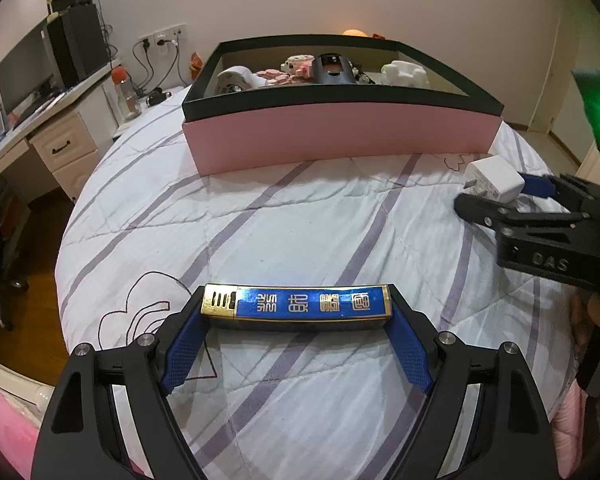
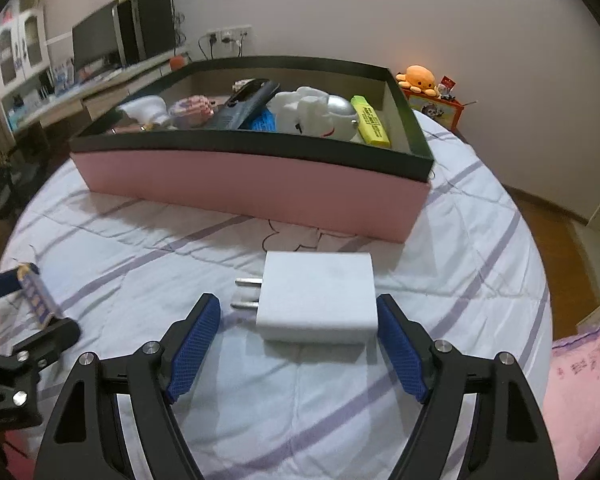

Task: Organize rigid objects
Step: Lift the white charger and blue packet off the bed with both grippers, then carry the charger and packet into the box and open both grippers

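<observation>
Left gripper [image 1: 295,312]: fingers clamped on both ends of blue-and-gold lighter [image 1: 295,305], held crosswise above the bed [image 1: 300,216]. Right gripper [image 2: 297,312]: fingers spread, w/ white charger [image 2: 320,296] lying on the quilt between them, right pad touching it. Pink box [image 2: 251,188] w/ black rim sits beyond, holding assorted items incl. yellow highlighter [image 2: 370,122].

Charger [image 2: 318,296] before box [image 2: 259,188], lighter [image 1: 297,304] seemingly farther left

The black body of the right gripper [image 1: 488,196] carries raised letters "DAS". The blue and gold box [image 1: 297,305] shows four gold Chinese characters, upside down in the left wrist view. The yellow highlighter [image 2: 371,127] has black print, too small to read.
</observation>
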Action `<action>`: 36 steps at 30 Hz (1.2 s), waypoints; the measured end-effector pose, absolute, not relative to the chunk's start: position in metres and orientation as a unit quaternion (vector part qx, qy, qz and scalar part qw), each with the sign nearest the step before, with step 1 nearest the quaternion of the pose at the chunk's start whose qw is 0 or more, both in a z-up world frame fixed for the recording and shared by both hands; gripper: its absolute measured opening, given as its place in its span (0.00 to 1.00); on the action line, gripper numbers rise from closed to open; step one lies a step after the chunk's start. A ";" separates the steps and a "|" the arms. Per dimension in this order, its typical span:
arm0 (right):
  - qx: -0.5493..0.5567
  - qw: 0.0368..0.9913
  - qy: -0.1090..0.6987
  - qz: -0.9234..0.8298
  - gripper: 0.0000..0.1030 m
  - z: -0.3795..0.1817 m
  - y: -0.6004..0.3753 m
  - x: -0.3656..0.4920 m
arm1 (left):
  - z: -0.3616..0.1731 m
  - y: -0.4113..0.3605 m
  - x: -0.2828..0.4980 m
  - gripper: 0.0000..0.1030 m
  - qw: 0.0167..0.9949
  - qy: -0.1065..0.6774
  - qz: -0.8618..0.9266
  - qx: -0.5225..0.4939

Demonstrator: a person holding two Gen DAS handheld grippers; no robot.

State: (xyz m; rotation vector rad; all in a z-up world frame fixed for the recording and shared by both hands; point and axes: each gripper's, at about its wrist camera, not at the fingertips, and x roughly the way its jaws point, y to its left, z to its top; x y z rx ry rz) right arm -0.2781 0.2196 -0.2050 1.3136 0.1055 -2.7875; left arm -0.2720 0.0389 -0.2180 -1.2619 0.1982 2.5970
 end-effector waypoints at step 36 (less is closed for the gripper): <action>0.386 0.135 -0.036 -0.912 0.65 -0.160 0.236 -0.251 | -0.149 0.058 -0.259 0.81 0.160 0.078 0.917 -0.357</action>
